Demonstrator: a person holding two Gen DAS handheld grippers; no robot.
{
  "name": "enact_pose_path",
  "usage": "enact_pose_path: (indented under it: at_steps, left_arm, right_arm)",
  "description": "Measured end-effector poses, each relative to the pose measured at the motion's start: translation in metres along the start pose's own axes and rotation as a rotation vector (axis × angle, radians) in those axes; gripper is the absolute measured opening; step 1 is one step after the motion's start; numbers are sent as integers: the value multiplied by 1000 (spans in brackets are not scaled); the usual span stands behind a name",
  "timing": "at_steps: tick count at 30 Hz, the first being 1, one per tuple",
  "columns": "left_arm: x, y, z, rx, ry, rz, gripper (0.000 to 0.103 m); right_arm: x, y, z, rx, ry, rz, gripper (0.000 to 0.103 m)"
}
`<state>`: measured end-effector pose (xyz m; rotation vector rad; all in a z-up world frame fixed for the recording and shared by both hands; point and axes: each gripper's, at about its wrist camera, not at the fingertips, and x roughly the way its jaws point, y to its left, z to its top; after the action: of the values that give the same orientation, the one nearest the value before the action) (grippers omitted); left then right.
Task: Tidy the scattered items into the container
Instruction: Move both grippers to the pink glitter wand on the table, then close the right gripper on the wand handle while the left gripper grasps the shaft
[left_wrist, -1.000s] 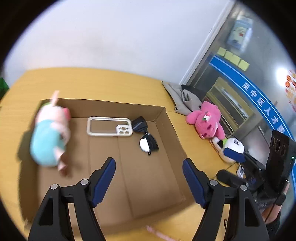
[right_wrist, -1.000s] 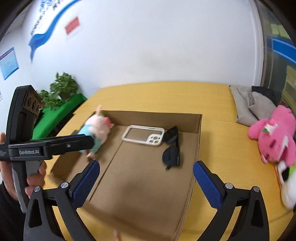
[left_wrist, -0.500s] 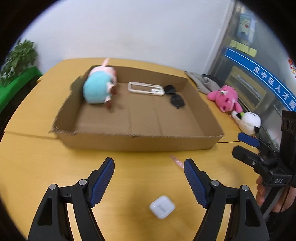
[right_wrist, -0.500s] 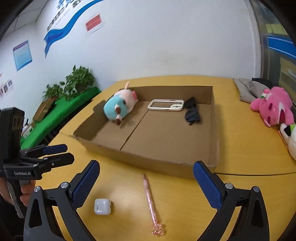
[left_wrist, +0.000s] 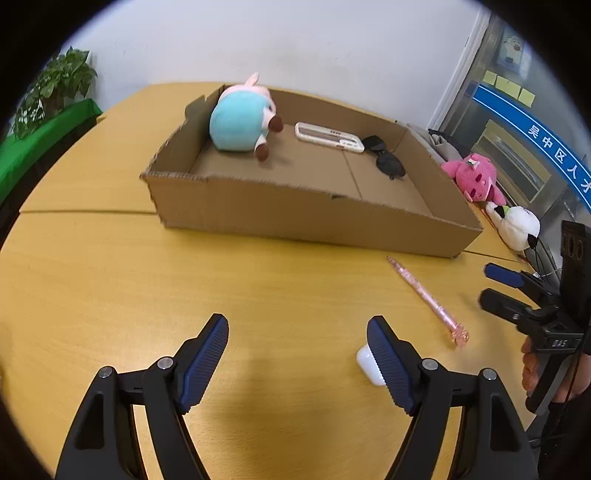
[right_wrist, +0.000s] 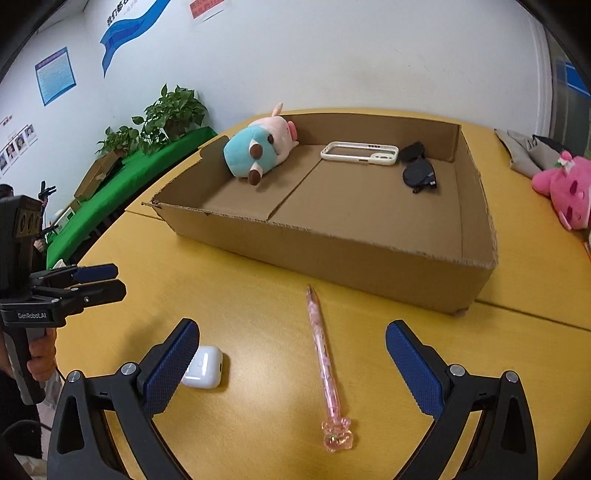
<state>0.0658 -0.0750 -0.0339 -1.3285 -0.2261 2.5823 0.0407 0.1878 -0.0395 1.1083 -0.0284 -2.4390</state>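
Jaws spread wide on my right gripper (right_wrist: 291, 360), poised above the pink pen (right_wrist: 325, 363) on the yellow table (right_wrist: 258, 295). My left gripper (left_wrist: 297, 356) gapes too, gripping nothing, the white earbud case (right_wrist: 203, 367) just beside its right finger. Beyond sits the cardboard box (right_wrist: 332, 254), containing a plush pig (right_wrist: 258, 147), phone case (right_wrist: 360, 153) and sunglasses (right_wrist: 417, 168).

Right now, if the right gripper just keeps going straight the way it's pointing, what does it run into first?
Probably the pink pen, lying on the table between the open right gripper's fingers. Beyond it stands the cardboard box's near wall. Depth is uncertain.
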Motion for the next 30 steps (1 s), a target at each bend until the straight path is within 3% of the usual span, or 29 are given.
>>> enact_pose_path:
  at_steps: [6,12,21,23,25,30]
  left_arm:
    - [18,3,-6,-10,43,-31,77]
    - [37,-23,-1,9,87,-92,77]
    - [85,-73,23,-57,221,-184,77]
    - [102,-88,26,-64,274,-212,77]
    - [116,-102,27,-60,314,-218,77]
    - [136,-125,27,-63,362,-225,74]
  right_arm:
    - [-16,-8,-24,-37,16,-25,103]
    - [1,-4,-36,-62,73,-39,100]
    - [41,-1,-50,-39,190,-93,55]
    - [39,0,-51,-27,190,-108,36]
    - [37,-5,-53,21,180,-113,24]
    - [31,-5,-62,116,150,-87,22]
